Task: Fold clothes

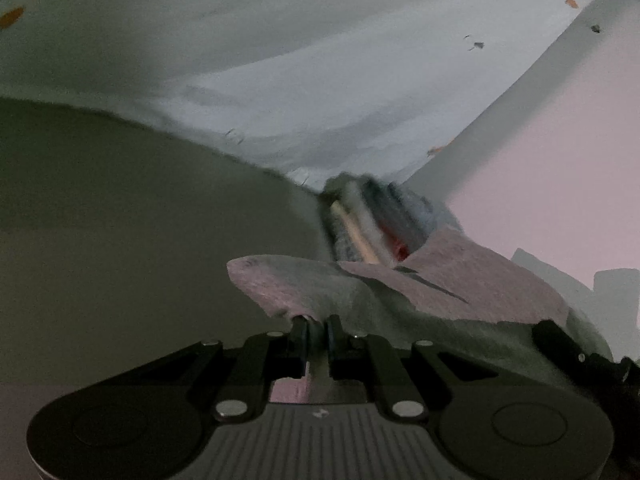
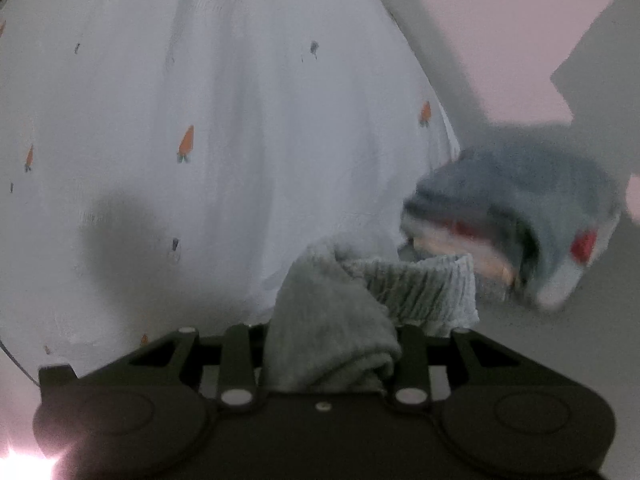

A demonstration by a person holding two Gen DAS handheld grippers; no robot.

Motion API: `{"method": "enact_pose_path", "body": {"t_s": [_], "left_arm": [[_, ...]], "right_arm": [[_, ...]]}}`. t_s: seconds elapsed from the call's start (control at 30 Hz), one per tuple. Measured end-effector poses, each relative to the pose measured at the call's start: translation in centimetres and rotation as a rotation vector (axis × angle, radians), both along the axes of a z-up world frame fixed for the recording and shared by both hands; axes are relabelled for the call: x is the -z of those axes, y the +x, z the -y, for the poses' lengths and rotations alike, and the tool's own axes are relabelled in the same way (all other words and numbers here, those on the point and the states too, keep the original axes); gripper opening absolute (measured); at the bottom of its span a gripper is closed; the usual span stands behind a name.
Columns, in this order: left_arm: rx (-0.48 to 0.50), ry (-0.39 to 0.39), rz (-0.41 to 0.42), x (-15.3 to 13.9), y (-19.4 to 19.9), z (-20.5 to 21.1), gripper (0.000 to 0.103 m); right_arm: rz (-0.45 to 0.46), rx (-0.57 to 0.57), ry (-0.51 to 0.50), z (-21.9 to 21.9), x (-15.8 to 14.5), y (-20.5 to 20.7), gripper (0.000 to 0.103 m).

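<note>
Both grippers pinch one grey sock [image 2: 332, 344], the left gripper [image 1: 315, 326] nearly closed on its edge, the right gripper [image 2: 332, 360] seemingly clamped around its bunched middle.

The sock [image 2: 332, 332] sits in the right tongs [image 2: 332, 360], the folded pile [image 2: 516, 216] beyond to its right, on the sheet [image 2: 240, 120].

Pale surface [image 2: 500, 40] under carrot-print white cloth [image 2: 240, 120] and folded striped garment [image 2: 520, 208].
</note>
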State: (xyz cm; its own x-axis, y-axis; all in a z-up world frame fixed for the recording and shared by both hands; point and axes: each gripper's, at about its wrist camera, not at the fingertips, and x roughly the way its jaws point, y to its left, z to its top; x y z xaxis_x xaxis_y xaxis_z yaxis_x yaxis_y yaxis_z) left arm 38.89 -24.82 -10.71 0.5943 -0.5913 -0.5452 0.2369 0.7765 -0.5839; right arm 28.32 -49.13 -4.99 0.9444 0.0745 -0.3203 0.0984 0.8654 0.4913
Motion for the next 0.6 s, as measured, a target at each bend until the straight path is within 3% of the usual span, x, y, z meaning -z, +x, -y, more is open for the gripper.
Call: {"method": "enact_pose_path", "body": {"t_s": [0.2,0.33,0.43,0.5,0.57,0.6], "left_arm": [[-0.022,-0.012,0.101,-6.5,5.4,7.8,0.009],[0.021,-0.013,0.216,-12.5,9.7,13.8,0.009],[0.053,0.033,0.282,-14.3,12.9,18.4,0.013],[0.07,0.105,0.311,-13.9,15.3,22.0,0.02],[0.053,0.218,0.25,-11.6,18.3,25.0,0.025],[0.052,0.266,0.206,-9.9,19.8,26.1,0.028]], "right_arm": [[0.133,-0.045,-0.064,7.3,-4.7,4.4,0.037],[0.244,-0.055,-0.013,14.6,-8.2,7.8,0.037],[0.3,-0.01,0.016,20.5,-9.3,9.8,0.038],[0.274,0.05,0.012,24.1,-8.4,11.4,0.048],[0.165,0.111,0.001,27.5,-6.0,14.0,0.077],[0.093,0.139,-0.001,28.8,-4.6,15.1,0.077]]}}
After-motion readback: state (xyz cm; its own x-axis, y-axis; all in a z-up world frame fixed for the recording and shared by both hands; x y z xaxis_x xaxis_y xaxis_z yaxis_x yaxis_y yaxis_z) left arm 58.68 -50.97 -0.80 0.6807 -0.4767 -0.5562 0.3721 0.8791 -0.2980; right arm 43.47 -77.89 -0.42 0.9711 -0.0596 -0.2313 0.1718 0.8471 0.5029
